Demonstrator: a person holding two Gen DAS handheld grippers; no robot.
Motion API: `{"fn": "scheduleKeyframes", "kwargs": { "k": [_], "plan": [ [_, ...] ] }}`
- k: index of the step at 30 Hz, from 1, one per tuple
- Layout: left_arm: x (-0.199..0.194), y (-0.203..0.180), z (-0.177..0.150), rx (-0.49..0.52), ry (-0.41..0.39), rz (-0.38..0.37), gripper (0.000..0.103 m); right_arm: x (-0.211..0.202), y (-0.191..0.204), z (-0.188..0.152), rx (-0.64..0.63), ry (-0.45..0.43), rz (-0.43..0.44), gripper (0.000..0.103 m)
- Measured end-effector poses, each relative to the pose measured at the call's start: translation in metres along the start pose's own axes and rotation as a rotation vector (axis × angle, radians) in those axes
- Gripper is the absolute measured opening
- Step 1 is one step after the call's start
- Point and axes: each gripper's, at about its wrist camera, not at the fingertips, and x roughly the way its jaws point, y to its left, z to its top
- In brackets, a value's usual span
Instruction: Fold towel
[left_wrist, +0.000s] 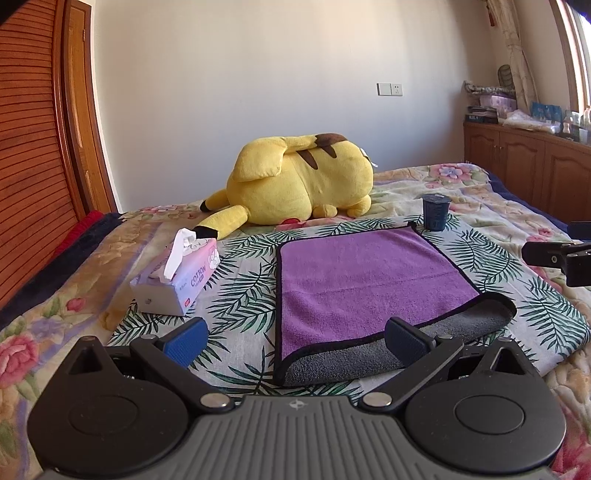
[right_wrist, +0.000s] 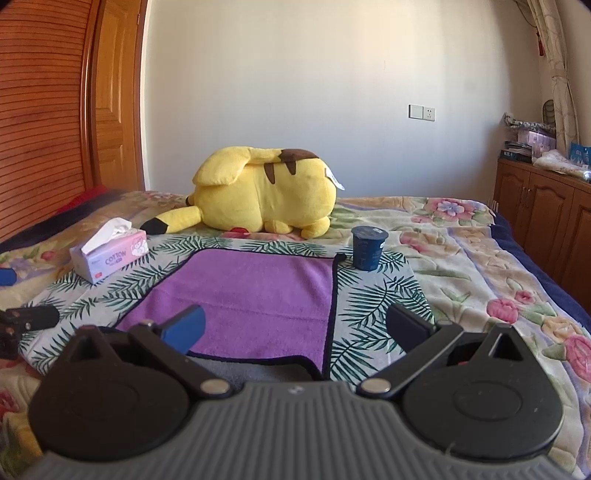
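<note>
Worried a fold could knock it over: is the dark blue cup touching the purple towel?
Apart. The right wrist view shows leaf-print cloth between the cup and the towel.

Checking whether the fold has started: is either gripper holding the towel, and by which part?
Nothing is held. The left gripper and right gripper are both open above the purple towel's near edge.

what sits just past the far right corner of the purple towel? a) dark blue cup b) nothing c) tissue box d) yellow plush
a: the dark blue cup stands on the leaf-print cloth beside the purple towel's far right corner.
</note>
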Motion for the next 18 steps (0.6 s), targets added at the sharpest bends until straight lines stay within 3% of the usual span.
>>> {"fn": "scheduleKeyframes", "kwargs": {
  "k": [18],
  "plan": [
    [0.036,0.016,0.0,-0.032,0.035,-0.012,0.087,0.039,-0.004,-0.002,-0.016,0.059,0.009,0.103]
  ]
}}
